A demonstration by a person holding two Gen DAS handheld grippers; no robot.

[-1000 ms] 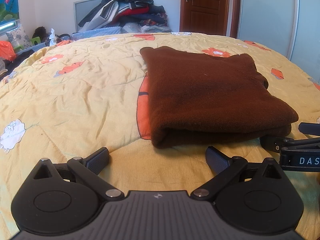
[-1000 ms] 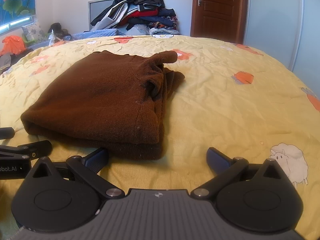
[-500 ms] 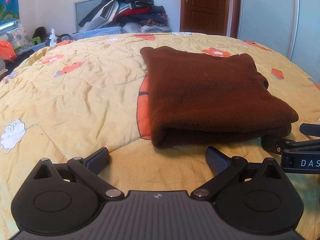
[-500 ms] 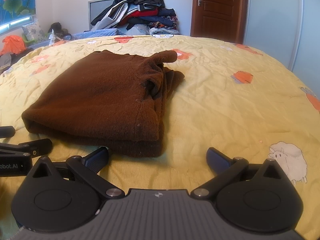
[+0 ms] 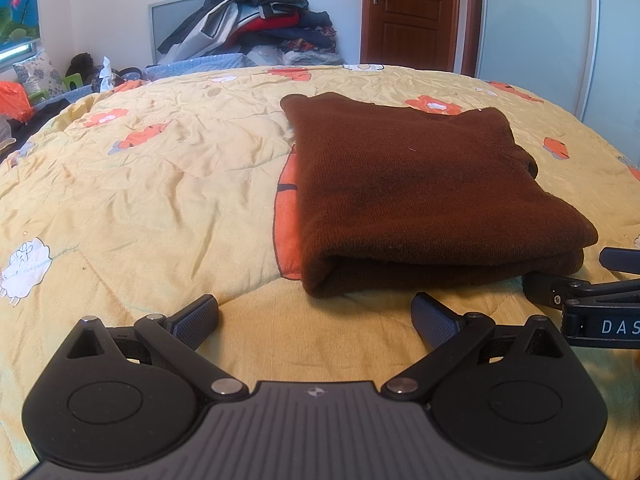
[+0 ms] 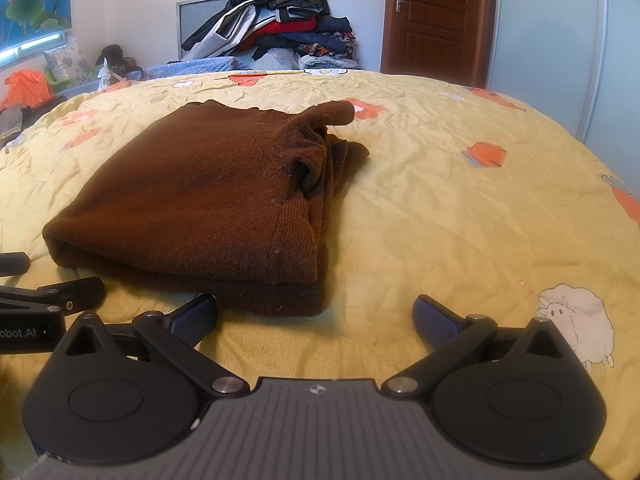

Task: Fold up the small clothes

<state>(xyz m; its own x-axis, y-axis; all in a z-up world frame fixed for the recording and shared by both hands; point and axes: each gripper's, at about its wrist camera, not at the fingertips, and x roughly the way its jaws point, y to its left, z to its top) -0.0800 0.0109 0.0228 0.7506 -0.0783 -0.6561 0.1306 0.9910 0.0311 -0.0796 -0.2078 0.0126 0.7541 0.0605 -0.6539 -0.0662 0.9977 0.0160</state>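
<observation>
A brown knit garment lies folded in a thick stack on the yellow bedspread. It also shows in the right wrist view, with its loose edges on the right side. My left gripper is open and empty, just short of the garment's near fold. My right gripper is open and empty, near the garment's front right corner. Each gripper's tip shows at the edge of the other's view, the right one and the left one.
A heap of clothes is piled against the far wall beyond the bed. A wooden door and a pale wardrobe stand at the back right. Clutter and an orange bag lie off the bed's left side.
Both grippers have drawn back a little from the folded garment. The garment has stayed where it was.
</observation>
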